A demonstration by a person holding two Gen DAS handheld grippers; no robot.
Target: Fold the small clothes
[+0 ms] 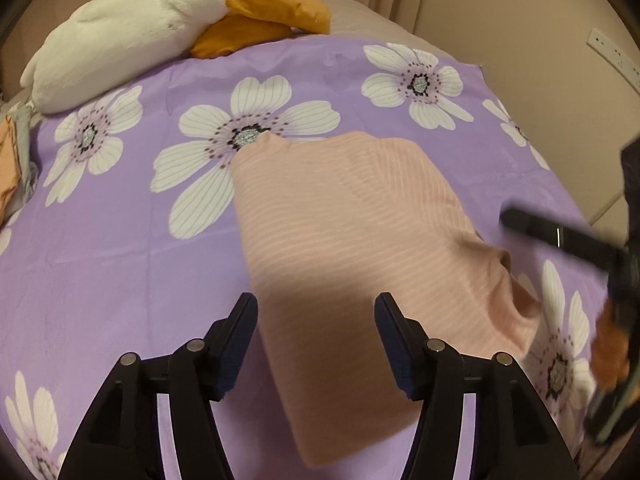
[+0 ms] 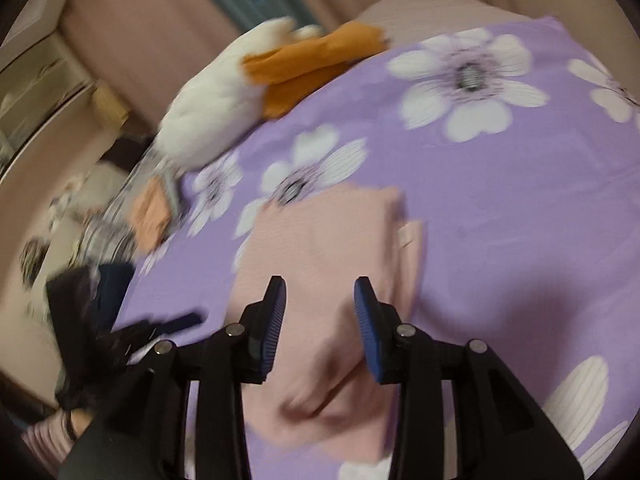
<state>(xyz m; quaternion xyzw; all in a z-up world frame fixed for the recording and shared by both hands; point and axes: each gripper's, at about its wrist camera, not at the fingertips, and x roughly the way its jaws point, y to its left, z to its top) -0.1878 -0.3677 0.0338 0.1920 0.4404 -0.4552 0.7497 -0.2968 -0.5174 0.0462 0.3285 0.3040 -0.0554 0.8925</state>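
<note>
A pink ribbed garment (image 1: 352, 208) lies partly folded on a purple bedsheet with white flowers (image 1: 120, 240). My left gripper (image 1: 316, 314) hovers over the garment's near end, its jaws open and nothing pinched between the pads. In the right wrist view the same garment (image 2: 328, 240) is blurred, with a rumpled fold at its near end. My right gripper (image 2: 320, 286) is open above it, and the cloth lies below the pads, not gripped. The right gripper's fingers (image 1: 560, 240) show as a dark blur at the right edge of the left wrist view.
A white plush toy with orange parts (image 1: 132, 28) lies at the far left of the bed. A small pile of orange and grey clothes (image 1: 12, 168) sits at the left edge. Beige curtains and a wall with a socket strip (image 1: 612, 56) stand behind the bed.
</note>
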